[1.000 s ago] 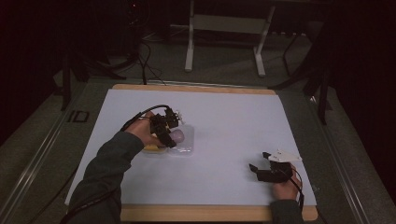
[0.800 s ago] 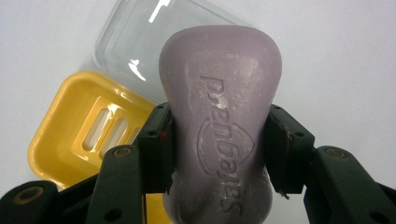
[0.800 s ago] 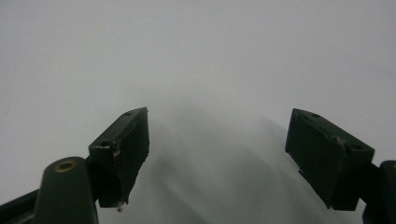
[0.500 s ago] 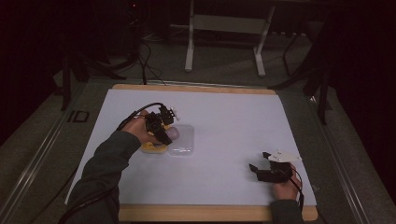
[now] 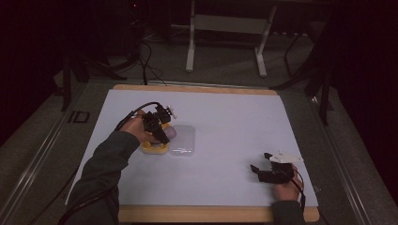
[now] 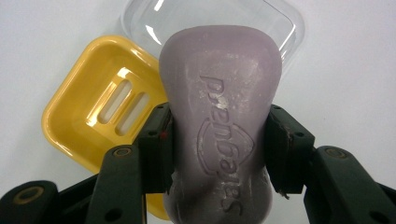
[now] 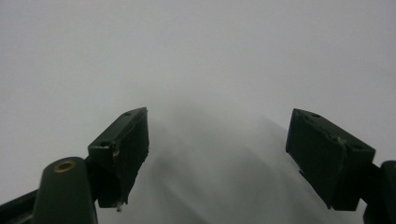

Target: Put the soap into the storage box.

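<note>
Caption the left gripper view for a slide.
Left gripper clamps a purple soap bar above a yellow soap dish and its clear lid.

White sheet (image 5: 234, 136) covers the bench; wood edge (image 5: 197, 88) shows at the far side and at the near side. Grey floor around it. Beyond the bench, a white stand (image 5: 225, 28) with two legs on the floor. Black cables (image 5: 145, 58) lie on the floor at far left. "ID" mark (image 5: 77, 117) just left of the bench. Background dark.
</note>
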### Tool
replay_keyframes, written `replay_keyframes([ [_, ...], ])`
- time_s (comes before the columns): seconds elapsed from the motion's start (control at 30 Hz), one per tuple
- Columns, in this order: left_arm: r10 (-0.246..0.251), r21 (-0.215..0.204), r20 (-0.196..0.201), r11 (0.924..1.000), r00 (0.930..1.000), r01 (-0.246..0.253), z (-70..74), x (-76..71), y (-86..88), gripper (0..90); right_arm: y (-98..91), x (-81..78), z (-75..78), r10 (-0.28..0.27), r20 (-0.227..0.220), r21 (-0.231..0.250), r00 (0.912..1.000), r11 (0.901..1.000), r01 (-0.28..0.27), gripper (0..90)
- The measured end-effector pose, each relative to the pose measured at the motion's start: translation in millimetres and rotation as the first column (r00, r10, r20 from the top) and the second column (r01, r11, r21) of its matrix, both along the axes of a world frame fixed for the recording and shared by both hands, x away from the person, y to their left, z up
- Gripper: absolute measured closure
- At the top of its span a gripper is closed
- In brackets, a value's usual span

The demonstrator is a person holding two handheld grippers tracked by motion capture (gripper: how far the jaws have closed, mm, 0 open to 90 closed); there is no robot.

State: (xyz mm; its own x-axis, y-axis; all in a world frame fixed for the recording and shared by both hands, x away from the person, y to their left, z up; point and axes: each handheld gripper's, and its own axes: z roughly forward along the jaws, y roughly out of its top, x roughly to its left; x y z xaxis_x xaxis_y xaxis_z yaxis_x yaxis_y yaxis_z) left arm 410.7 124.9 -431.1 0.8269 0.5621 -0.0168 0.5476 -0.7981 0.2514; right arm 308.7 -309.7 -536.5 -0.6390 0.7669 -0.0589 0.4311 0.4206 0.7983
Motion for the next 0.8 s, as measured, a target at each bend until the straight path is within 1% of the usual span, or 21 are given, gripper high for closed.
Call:
replay_keyframes([
  [0.07,0.009,0.0,-0.001,1.0,1.0,-0.009,-0.8,1.0,1.3,50.0,0.0,0.0,0.0,0.0,0.0,0.0,1.0,1.0,0.0,21.1],
  [0.17,0.009,0.002,-0.002,1.0,1.0,-0.009,-1.1,2.0,2.3,50.0,0.0,-0.1,0.0,-0.001,0.001,0.0,1.0,1.0,0.001,21.1],
  [0.2,0.024,0.003,-0.004,0.9997,0.9997,-0.024,-1.8,3.3,3.8,50.0,0.0,-0.1,0.0,-0.001,0.0,0.0,1.0,1.0,0.001,21.0],
  [0.27,0.039,0.001,-0.005,0.9992,0.9992,-0.039,-2.1,4.3,5.0,50.0,0.0,-0.2,0.0,-0.001,0.001,0.0,1.0,1.0,0.001,20.9],
  [0.37,0.044,-0.004,-0.007,0.999,0.999,-0.044,-2.2,5.4,6.2,50.0,0.1,-0.2,0.0,-0.001,0.002,-0.001,1.0,1.0,0.001,20.9],
  [0.43,0.061,-0.003,-0.008,0.9981,0.9981,-0.061,-2.6,7.2,7.5,50.0,0.0,-0.2,0.0,-0.002,0.002,-0.001,1.0,1.0,0.002,20.9],
  [0.57,0.096,-0.026,-0.017,0.9951,0.9953,-0.096,-4.0,10.5,11.2,50.0,0.1,-0.2,0.0,-0.002,0.002,-0.001,1.0,1.0,0.002,20.9],
  [0.67,0.113,-0.021,-0.016,0.9933,0.9934,-0.114,-4.8,11.7,12.2,50.0,0.1,-0.2,0.0,-0.002,0.002,-0.001,1.0,1.0,0.002,20.8],
  [0.73,0.116,-0.027,-0.015,0.9929,0.9932,-0.116,-4.8,12.3,12.9,50.0,0.0,-0.2,0.0,-0.002,0.001,-0.001,1.0,1.0,0.002,20.8],
  [0.8,0.123,-0.023,-0.013,0.9921,0.9923,-0.124,-4.5,12.8,13.0,50.0,0.1,-0.2,0.0,-0.002,0.002,-0.001,1.0,1.0,0.002,20.8],
])
